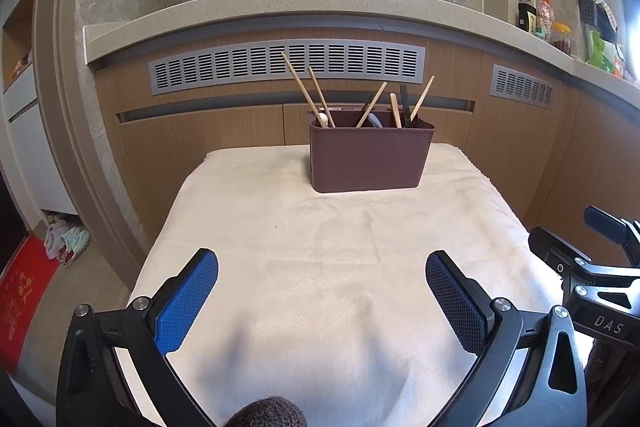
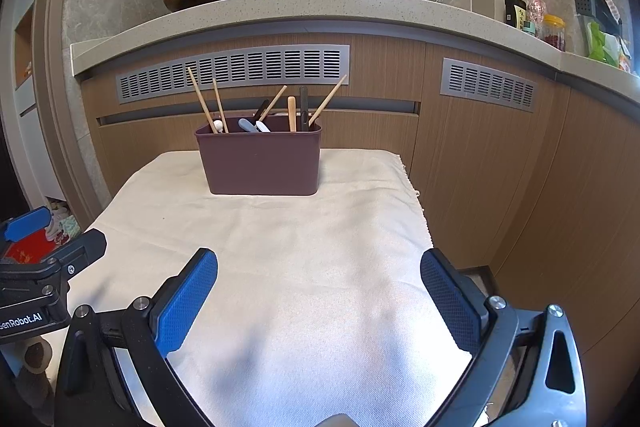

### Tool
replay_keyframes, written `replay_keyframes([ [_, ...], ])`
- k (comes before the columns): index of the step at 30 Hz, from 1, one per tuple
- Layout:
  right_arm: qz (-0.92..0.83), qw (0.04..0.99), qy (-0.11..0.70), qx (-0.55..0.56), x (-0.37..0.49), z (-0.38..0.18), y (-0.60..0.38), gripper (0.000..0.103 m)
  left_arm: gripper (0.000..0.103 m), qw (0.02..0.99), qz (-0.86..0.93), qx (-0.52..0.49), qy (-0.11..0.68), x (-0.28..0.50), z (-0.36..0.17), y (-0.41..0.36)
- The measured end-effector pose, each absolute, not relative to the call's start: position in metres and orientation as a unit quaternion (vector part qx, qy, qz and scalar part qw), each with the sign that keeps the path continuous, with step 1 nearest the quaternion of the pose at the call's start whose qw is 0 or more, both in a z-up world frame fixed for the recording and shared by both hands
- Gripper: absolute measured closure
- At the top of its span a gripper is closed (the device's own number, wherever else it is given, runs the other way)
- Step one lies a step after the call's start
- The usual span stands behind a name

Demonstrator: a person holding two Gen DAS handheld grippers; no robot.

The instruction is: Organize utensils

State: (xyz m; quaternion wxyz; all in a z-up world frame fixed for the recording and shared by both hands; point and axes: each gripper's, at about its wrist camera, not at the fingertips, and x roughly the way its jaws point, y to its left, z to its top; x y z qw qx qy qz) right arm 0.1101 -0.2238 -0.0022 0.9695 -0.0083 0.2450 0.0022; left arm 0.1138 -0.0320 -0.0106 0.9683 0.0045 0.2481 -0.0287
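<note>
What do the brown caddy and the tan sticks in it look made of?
Brown caddy: likely matte moulded plastic, with smooth walls and rounded corners. Tan sticks: probably bamboo or wood chopsticks, pale, unglossy and thin.

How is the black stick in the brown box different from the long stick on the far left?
The black stick is dark, thick and stands nearly upright; the long stick is pale wood, thin and leans left. The long stick also pokes up higher. Both stand in the brown box.
</note>
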Motion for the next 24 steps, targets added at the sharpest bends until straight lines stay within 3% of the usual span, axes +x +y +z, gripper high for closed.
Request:
replay_keyframes([
  [24, 0.002, 0.969, 0.245, -0.009, 0.11, -0.0029, -0.2244, 0.002, 0.0, 0.967, -0.018, 0.0, 0.255, 0.114, -0.0172, -0.0271],
])
